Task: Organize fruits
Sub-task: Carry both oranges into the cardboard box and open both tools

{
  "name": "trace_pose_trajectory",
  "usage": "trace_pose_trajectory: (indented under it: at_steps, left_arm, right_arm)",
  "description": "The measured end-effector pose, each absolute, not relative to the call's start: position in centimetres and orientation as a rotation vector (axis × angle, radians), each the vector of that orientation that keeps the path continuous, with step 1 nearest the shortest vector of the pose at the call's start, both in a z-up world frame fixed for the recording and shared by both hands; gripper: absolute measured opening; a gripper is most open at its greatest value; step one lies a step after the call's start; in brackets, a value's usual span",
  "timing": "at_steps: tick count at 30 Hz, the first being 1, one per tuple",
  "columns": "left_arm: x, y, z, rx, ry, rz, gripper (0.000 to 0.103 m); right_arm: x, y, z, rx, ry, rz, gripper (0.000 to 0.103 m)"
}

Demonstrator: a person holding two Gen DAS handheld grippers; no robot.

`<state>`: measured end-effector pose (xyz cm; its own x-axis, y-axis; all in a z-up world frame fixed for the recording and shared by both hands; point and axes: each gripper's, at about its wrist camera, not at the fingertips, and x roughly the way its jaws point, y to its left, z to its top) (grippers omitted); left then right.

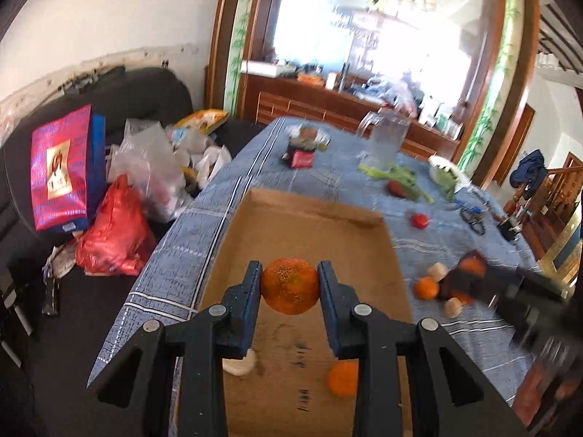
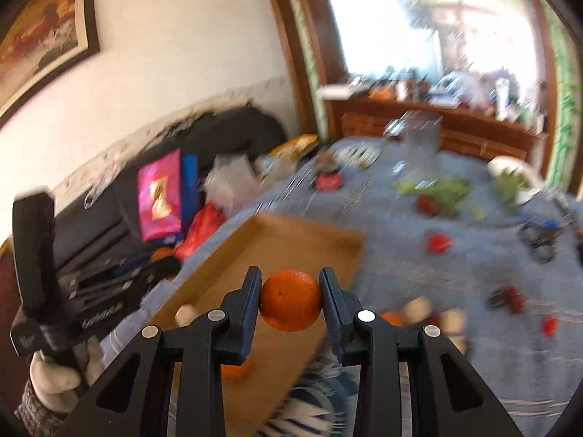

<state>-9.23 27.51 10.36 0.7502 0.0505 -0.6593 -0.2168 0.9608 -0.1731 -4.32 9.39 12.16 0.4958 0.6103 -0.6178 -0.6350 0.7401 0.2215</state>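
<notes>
My left gripper [image 1: 290, 286] is shut on a speckled orange [image 1: 290, 286] and holds it above the open cardboard box [image 1: 309, 204]. In the box lie another orange [image 1: 342, 378] and a pale round fruit [image 1: 240, 364]. My right gripper [image 2: 290, 300] is shut on a smooth orange [image 2: 290, 300] above the box's right edge [image 2: 339, 255]; it shows blurred in the left wrist view [image 1: 470, 276]. Loose on the blue cloth lie an orange [image 1: 427, 288] and pale fruits [image 1: 437, 271].
The table with the blue cloth [image 1: 204, 218] holds a clear jug [image 1: 386, 138], green leaves [image 1: 400, 178], red items [image 1: 419, 220], a glass jar [image 1: 306, 138] and scissors [image 1: 472, 218]. Bags [image 1: 113, 233] are piled on a dark sofa to the left.
</notes>
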Motion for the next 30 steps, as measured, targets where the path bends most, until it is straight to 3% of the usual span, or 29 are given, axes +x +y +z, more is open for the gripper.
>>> trace_pose_trajectory:
  at_steps: [11,26,30]
  left_arm:
    - [-5.4,29.6,4.9,-0.281,0.883,0.189,0.030]
    - [-4.9,30.0,2.7,-0.276,0.950,0.245,0.031]
    - [-5.4,30.1,3.1,-0.286,0.930,0.248,0.043]
  right_arm:
    - [-2.4,15.9,4.2,-0.109,0.984,0.767,0.036]
    - [-2.5,17.7,2.2,-0.195,0.986,0.755,0.037]
    - [-2.6,17.8,2.3,-0.209,0.977,0.765,0.037]
